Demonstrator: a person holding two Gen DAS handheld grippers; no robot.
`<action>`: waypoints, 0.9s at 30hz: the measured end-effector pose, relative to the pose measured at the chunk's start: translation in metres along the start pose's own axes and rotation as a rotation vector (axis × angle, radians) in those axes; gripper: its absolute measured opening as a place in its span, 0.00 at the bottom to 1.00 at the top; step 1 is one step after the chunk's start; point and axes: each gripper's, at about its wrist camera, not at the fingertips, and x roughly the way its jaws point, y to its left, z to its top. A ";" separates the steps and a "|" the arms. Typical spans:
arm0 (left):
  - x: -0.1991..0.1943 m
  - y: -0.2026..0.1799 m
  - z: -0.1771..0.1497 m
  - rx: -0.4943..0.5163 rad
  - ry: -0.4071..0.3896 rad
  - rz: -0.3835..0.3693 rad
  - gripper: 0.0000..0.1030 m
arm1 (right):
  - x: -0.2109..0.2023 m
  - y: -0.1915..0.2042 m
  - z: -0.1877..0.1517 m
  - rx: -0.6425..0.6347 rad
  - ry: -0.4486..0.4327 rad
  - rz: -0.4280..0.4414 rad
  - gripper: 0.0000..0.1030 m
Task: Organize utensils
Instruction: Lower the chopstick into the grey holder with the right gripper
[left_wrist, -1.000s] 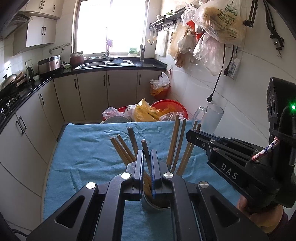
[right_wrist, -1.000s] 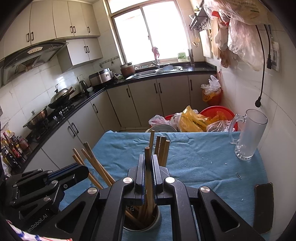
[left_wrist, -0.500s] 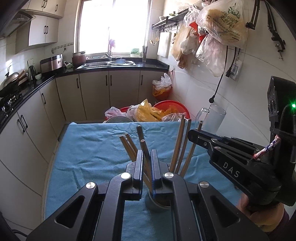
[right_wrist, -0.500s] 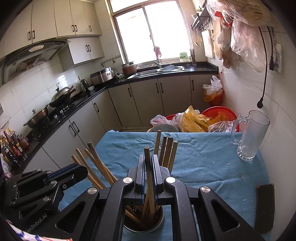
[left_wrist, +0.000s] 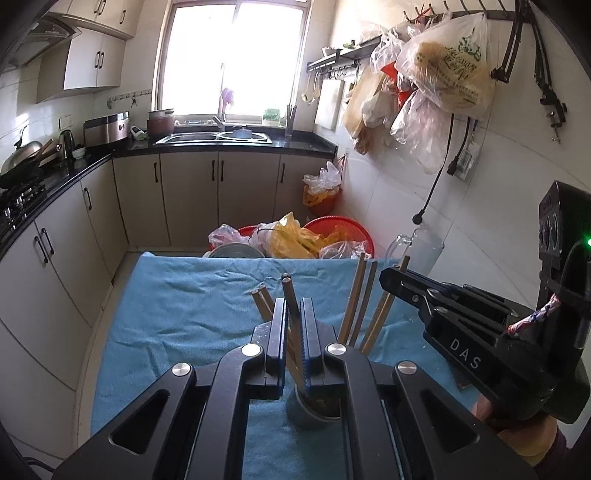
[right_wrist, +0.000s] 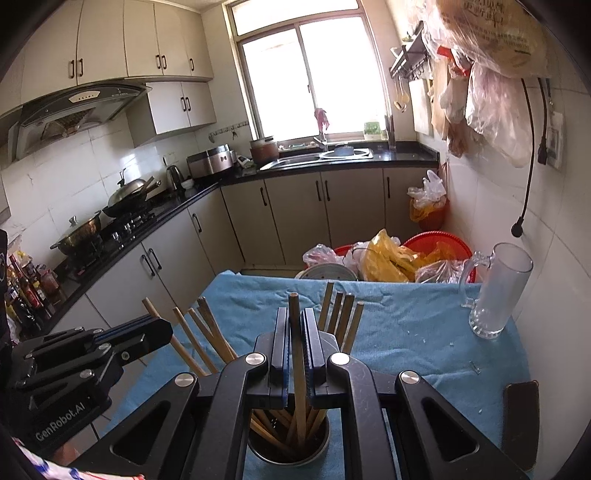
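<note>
- Here, a round metal holder (right_wrist: 288, 448) stands on the blue towel (right_wrist: 406, 332) that covers the worktop, and wooden chopsticks (right_wrist: 341, 317) fan out of it, some leaning left, some right.
- The holder sits at the near edge of the towel, right under both grippers; in the left wrist view only part of its wall (left_wrist: 303, 410) shows below the fingers.
- The right gripper (right_wrist: 294, 332) is clenched on one chopstick (right_wrist: 295, 306), which stands nearly upright between its pads with the lower end down in the holder among the others.
- The left gripper (left_wrist: 293, 325) is likewise clamped on a darker chopstick (left_wrist: 287, 291) that tilts a little to the left, its tip rising above the fingers; its lower end runs down toward the holder.
- The two grippers sit close beside each other over the holder, each showing at the edge of the other's view.
- A hand (left_wrist: 517, 432) grips the right tool's handle at the lower right of the left wrist view.
- A clear glass mug (right_wrist: 495, 291) stands upright on the towel's far right corner, well apart from the holder.
- A dark phone-like slab (right_wrist: 521, 421) lies at the towel's near right edge.
- Beyond the worktop's far edge sit red basins (right_wrist: 443, 240) filled with plastic bags.
</note>
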 end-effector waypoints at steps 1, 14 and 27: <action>0.000 -0.001 0.000 0.003 -0.001 -0.002 0.06 | -0.002 0.000 0.000 -0.002 -0.007 -0.004 0.07; 0.023 -0.019 -0.016 0.056 0.058 0.017 0.06 | 0.008 -0.017 -0.016 0.021 0.047 -0.020 0.07; 0.022 -0.019 -0.018 0.063 0.051 0.021 0.06 | 0.008 -0.017 -0.018 0.022 0.046 -0.015 0.07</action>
